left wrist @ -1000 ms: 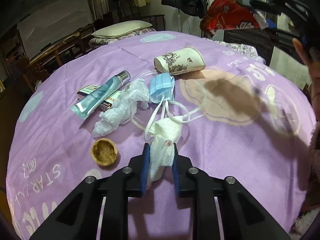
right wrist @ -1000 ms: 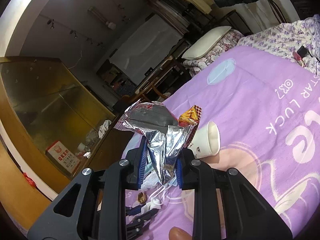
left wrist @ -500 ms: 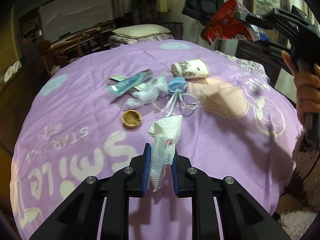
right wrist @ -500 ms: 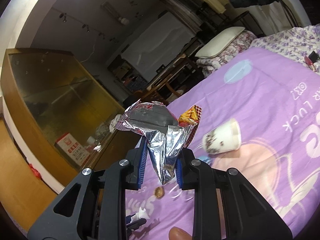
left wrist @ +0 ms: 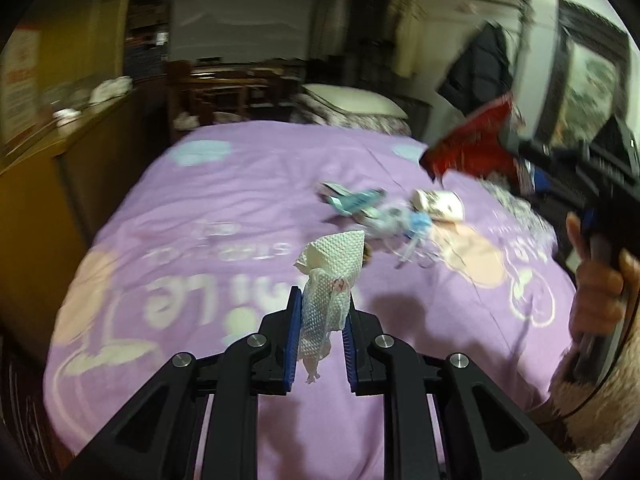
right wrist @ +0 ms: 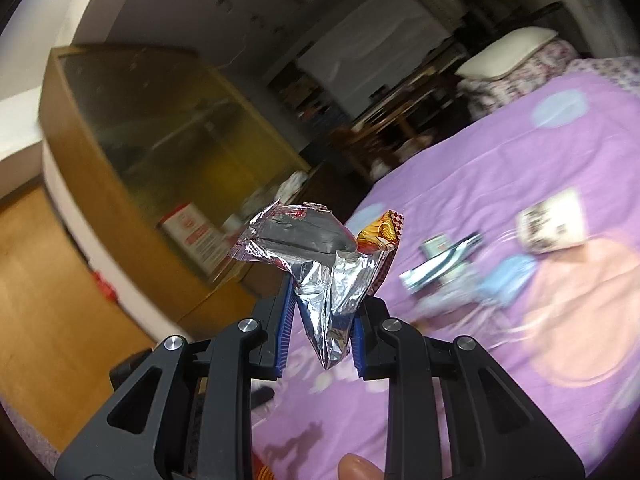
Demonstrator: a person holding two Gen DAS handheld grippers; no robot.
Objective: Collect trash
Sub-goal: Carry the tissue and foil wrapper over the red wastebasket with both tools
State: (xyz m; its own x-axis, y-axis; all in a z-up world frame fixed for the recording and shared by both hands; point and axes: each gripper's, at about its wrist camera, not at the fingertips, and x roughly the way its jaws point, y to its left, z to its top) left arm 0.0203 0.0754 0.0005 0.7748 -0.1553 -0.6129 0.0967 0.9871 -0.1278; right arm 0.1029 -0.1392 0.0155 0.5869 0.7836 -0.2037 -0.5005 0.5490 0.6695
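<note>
Left gripper [left wrist: 320,334] clamped on a crumpled white tissue [left wrist: 330,276], raised above the purple bedspread [left wrist: 240,184]. Right gripper [right wrist: 322,328] clamped on a foil snack wrapper [right wrist: 320,268], also aloft. Beyond the jaws, well apart on the spread: blue face mask [left wrist: 418,224], blue tube [left wrist: 354,200], toppled paper cup [left wrist: 438,204]. Farther back, a pillow [left wrist: 352,100].

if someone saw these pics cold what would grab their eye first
Probably the crumpled white paper towel pinched in the left gripper above the purple bedspread, and the silver-lined snack wrapper clamped in the right gripper. Farther along the bed lies a blurred litter cluster, including a tipped paper cup.
</note>
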